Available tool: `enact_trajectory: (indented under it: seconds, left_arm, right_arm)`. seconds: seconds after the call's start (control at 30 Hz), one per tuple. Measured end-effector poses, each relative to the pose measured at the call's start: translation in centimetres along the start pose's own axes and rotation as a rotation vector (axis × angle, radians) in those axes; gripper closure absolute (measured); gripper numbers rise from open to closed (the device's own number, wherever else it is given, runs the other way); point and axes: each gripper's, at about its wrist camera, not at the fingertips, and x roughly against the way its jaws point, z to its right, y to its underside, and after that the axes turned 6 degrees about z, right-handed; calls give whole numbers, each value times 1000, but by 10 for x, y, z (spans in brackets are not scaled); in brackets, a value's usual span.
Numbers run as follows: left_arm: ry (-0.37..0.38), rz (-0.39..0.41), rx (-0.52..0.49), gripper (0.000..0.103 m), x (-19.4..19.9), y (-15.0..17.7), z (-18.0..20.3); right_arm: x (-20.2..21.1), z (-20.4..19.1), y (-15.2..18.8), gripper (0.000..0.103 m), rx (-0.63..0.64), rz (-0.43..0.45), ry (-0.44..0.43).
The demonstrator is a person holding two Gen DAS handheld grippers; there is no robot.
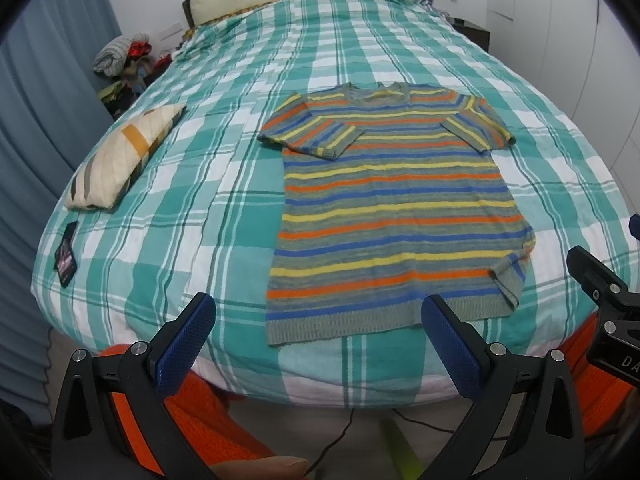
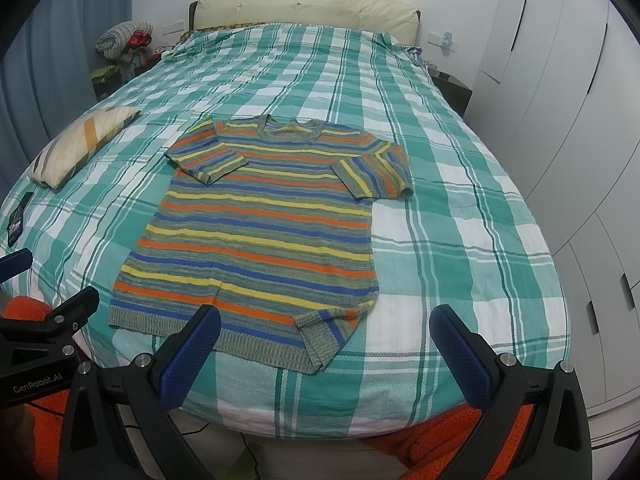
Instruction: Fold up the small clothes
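Both tongs, left gripper (image 1: 316,344) and right gripper (image 2: 326,350), gape apart above the bed's near edge. Between them a ribbed striped knit sweater (image 2: 260,232) lies flat on the checked bedspread (image 2: 460,208), one hem corner turned up. A quilted pillow (image 1: 120,160) and dark packet (image 1: 66,256) sit well left.

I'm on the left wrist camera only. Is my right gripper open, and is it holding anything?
Observer: The right gripper has its jaws wide open with nothing between them.
Operator: What is it aimed at?
Observer: The folded-over hem corner of the shirt. It sits between the jaws in that view and appears untouched.
Operator: What's off to its right?
Observer: A white wardrobe with dark handles runs alongside the bed.
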Motion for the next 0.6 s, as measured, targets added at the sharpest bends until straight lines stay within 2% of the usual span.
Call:
enact_trajectory:
  seconds: [0.33,0.6]
  left_arm:
    - [-3,-5,-5,0,-4,1,0]
    - [-2,-12,-13,0,-9,11,4]
  right_arm:
    - [-4,-7,7,0,9,-14,8]
    - [-3,3,2,0,5,-19,25]
